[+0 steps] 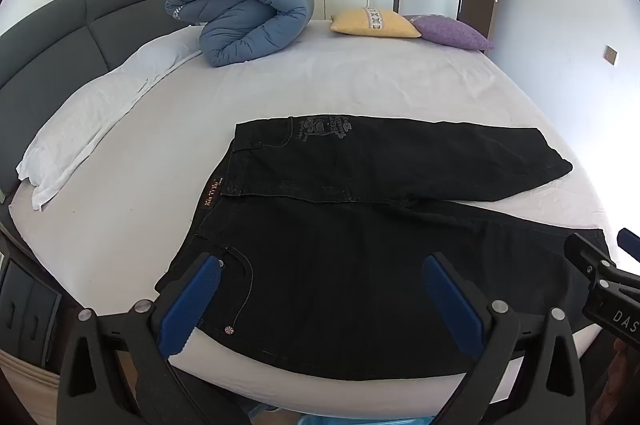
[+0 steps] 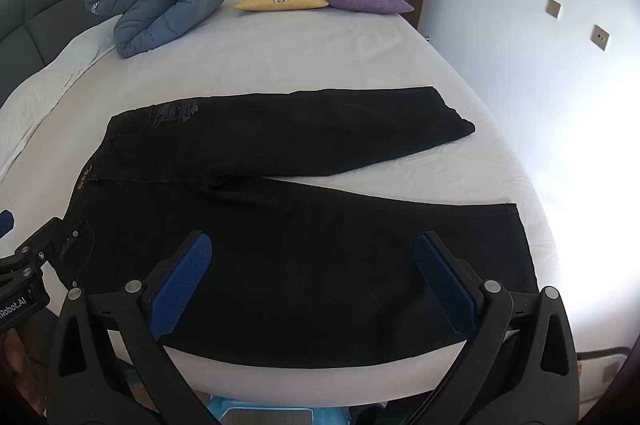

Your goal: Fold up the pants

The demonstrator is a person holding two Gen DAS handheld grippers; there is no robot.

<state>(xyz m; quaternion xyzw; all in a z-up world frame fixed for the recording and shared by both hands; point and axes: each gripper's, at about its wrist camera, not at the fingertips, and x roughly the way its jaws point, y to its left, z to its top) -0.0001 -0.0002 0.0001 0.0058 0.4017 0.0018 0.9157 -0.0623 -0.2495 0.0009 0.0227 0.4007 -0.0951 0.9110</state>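
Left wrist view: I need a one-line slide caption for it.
Open left gripper hovering above black pants spread flat on a white bed, right gripper alongside.

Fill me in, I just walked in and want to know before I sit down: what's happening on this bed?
A person holds a two-finger claw in each hand over a pair of black denim pants spread flat on the white-sheeted bed. The left claw hangs over the waist end and the right claw over the near leg. Both are wide open and grip nothing. The legs lie apart, so no fold is made yet.
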